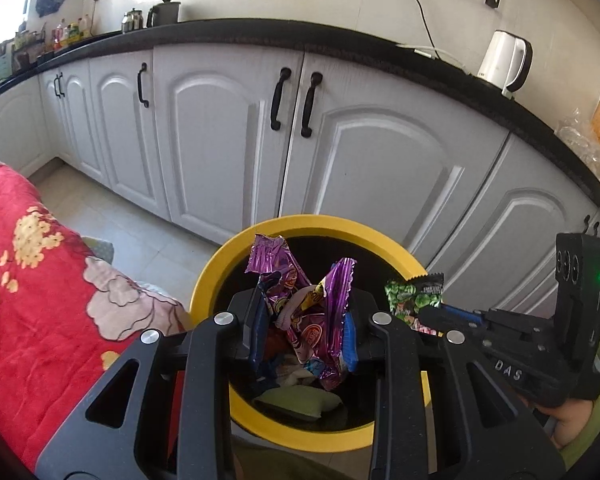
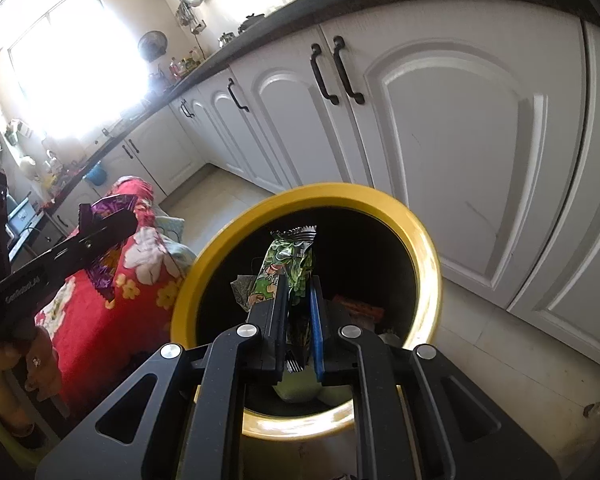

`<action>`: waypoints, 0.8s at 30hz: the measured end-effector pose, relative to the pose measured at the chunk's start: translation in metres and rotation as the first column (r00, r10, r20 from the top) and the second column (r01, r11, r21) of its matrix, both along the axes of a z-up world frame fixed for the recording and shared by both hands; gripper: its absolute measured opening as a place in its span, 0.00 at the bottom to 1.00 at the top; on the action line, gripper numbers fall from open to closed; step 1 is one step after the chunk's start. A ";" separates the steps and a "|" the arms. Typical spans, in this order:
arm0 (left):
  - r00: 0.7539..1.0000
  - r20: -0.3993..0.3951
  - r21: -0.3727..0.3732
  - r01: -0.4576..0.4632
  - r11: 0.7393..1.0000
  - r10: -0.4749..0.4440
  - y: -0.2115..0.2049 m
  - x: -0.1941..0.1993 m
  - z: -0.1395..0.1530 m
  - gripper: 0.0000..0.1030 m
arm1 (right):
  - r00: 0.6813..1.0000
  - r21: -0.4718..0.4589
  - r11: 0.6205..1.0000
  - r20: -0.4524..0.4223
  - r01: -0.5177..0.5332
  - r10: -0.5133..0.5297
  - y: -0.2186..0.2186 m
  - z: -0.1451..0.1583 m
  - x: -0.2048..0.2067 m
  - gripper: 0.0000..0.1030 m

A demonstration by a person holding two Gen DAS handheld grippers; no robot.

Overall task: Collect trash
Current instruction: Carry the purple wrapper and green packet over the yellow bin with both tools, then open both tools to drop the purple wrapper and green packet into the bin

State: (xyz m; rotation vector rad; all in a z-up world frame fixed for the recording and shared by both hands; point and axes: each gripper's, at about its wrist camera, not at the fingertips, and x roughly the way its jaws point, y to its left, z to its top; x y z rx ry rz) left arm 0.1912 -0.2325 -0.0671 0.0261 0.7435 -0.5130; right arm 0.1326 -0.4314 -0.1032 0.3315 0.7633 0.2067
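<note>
Left wrist view: left gripper pinches a crumpled purple wrapper above the yellow-rimmed bin.
Right wrist view: right gripper clamps narrowly on a green wrapper over the same bin.
Bin contents: trash at 6 o'clock inside.
Red floral cloth: 9 o'clock of bin.

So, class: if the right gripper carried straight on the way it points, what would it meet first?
Probably the trash already lying inside the yellow-rimmed bin: the right gripper, holding the green wrapper, points into its open mouth. Depth is unclear.
</note>
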 end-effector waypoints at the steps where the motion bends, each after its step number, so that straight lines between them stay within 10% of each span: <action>1: 1.000 -0.003 0.004 0.003 1.000 -0.003 -0.002 0.001 -0.002 0.22 | 1.000 0.004 1.000 -0.007 -0.001 0.001 0.000 -0.004 -0.001 0.10; 16: 0.995 -0.099 0.001 0.009 1.000 -0.009 -0.005 0.020 -0.028 0.25 | 0.998 -0.009 1.000 -0.065 -0.020 0.019 0.009 -0.028 0.001 0.11; 24: 0.994 -0.106 0.001 -0.001 1.000 0.001 0.001 0.019 -0.026 0.51 | 0.997 -0.019 1.000 -0.076 0.008 -0.010 0.008 -0.026 0.003 0.22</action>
